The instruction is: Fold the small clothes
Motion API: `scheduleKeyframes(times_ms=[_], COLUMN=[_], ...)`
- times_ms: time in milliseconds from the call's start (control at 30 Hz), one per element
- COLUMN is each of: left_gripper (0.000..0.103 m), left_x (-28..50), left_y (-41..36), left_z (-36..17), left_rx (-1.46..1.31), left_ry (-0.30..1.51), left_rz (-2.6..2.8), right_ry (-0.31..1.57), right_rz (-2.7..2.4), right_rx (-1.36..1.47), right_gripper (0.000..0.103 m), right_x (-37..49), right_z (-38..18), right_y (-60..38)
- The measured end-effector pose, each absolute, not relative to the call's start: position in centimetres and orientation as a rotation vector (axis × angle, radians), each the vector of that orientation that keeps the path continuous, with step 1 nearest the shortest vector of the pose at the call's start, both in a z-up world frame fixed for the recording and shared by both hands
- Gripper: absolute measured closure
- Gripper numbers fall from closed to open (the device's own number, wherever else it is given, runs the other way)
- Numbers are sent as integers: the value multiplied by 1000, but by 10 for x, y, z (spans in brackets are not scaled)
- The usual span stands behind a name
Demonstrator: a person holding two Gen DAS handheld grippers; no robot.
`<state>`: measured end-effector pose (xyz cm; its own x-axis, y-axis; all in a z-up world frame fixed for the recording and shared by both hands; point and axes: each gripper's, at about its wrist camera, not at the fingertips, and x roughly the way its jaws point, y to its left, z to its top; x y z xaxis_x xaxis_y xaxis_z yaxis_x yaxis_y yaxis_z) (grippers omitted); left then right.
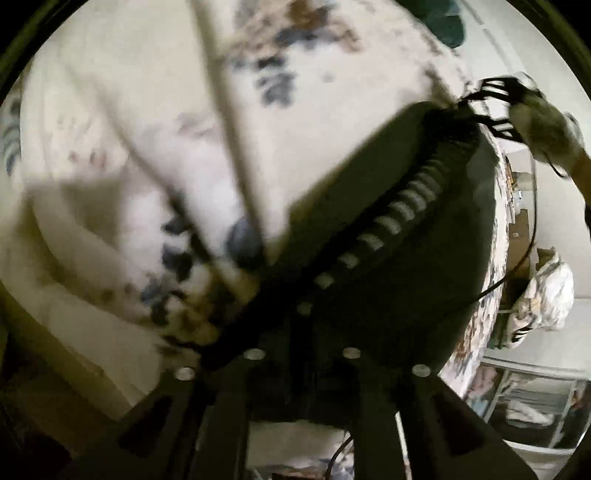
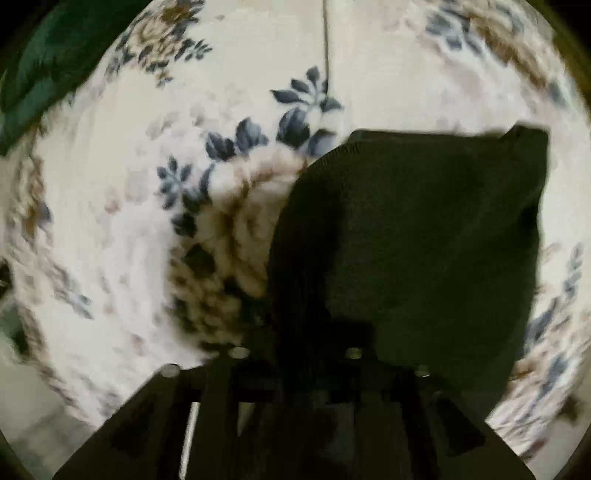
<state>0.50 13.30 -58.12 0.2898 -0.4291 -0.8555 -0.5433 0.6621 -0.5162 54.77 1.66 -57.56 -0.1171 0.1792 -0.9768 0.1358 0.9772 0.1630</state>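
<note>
A small dark green-black garment with a row of pale ribbed marks along one edge hangs from my left gripper, which is shut on its lower edge. In the right wrist view the same dark garment drapes over my right gripper, which is shut on it; the fingertips are hidden under the cloth. The garment is held above a white bedspread printed with blue and brown flowers. The right gripper, with black cables, shows at the upper right of the left wrist view, beside the garment's far corner.
A dark green cloth lies at the bed's upper left, also seen in the left wrist view. A crumpled floral bundle and shelving stand beyond the bed's right edge.
</note>
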Motion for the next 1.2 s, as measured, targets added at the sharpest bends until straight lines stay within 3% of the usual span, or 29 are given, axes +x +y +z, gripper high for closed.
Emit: scheduleKeyframes(times_ms=[33,100,167,367,567,733,767,800,1100,1133,1200], left_gripper=[83,74,55,46,40,45,84,99,96,92,72], left_x=[1,-6,-8,41,152,212,215,216,198,193,174], left_y=[138,146,152,157,111,57,48,44,130,131,130], left_z=[-580,-570,-558,-515,-493,-527,-533,-537,-534,-533,-530], left_rx=[-923,-909,-891,-810,-623,-369,-324,-297,-496,-504,-552], left_ry=[1327,1321,1320,1263,1235,1341,1334,1337,1341,1353,1373], left_rz=[95,98,108,53,-76,-101,-110,-110,10,2,-48], right_ry=[1694,1684,1652,1598,1605,1630,1634,1636,1652,1655,1661], right_rz=[85,171,239,214,223,256,275,287,314,320,341], right_rx=[336,457,565,519,501,575,602,614,575,571,584], right_gripper=[60,54,40,37,37,37,37,37,37,37,37], right_x=[547,543,533,481,435,400,391,385,326,318,294], right_z=[-572,-562,-545,-507,-534,-572,-577,-581,-584,-582,-578], right_y=[8,-9,-33,-119,-187,-207,-209,-210,-236,-237,-236])
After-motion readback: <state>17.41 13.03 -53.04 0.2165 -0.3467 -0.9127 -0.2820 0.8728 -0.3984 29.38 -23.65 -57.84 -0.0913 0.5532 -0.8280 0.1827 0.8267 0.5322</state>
